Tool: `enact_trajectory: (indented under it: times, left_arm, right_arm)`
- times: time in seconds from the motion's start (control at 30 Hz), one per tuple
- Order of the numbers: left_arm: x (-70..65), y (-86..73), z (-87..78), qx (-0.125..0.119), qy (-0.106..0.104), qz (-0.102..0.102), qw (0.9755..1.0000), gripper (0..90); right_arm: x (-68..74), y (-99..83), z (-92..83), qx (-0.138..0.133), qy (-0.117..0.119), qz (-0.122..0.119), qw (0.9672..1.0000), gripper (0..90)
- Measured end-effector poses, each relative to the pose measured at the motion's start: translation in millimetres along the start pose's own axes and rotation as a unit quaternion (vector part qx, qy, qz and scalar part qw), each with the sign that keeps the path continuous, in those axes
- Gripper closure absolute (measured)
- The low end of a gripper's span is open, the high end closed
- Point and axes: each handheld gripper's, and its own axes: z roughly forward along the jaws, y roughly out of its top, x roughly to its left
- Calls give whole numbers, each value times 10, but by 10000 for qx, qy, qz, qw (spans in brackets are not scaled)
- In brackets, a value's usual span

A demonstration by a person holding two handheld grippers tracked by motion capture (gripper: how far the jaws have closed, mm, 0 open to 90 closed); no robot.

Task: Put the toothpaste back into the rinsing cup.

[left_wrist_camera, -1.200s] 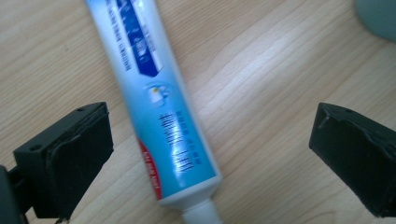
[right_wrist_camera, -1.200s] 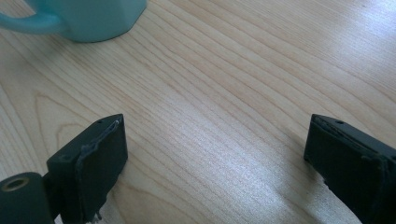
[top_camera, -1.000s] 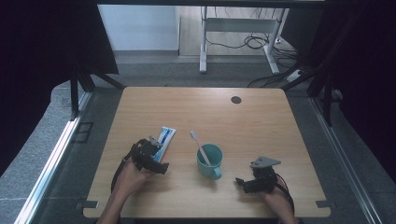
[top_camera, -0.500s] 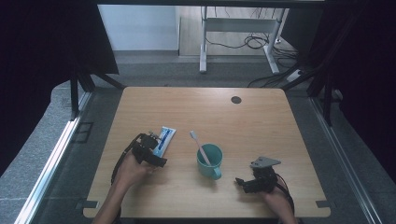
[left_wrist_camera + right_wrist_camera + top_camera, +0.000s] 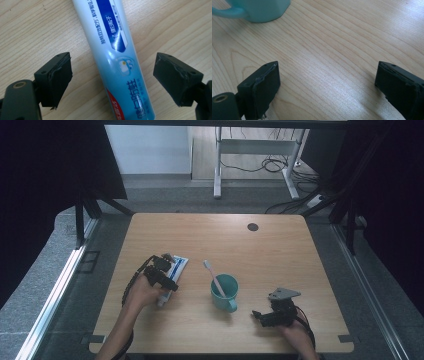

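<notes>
Pale wood of the table [image 5: 280,250] beneath everything; lying flat near its left front, a white-and-blue toothpaste tube [image 5: 117,50], partly covered in the high view by the left gripper [image 5: 167,281]; cut off at top and bottom in the left gripper view, cap unseen, print too small to read; straddled there by jaws just closing, gaps left on both sides, not yet pinching. Resting apart at front right, the right gripper [image 5: 260,316], spread over bare wood; close behind, a teal mug [image 5: 225,292], trimmed to base and handle in the right gripper view; upright in it from above, a toothbrush [image 5: 212,276].
</notes>
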Motion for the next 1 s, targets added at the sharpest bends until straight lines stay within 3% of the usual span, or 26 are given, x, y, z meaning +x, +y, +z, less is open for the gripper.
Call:
enact_trajectory:
  times: [0.53, 1.0]
  left_arm:
    - [35, 316, 50, 613, 24, -203, 9979, 249]
    - [18, 457, 166, 892, 107, -328, 9954, 331]
  right_arm:
    - [-1, 0, 0, 2, 0, -4, 10000, 59]
    - [-1, 0, 0, 3, 1, -6, 10000, 60]
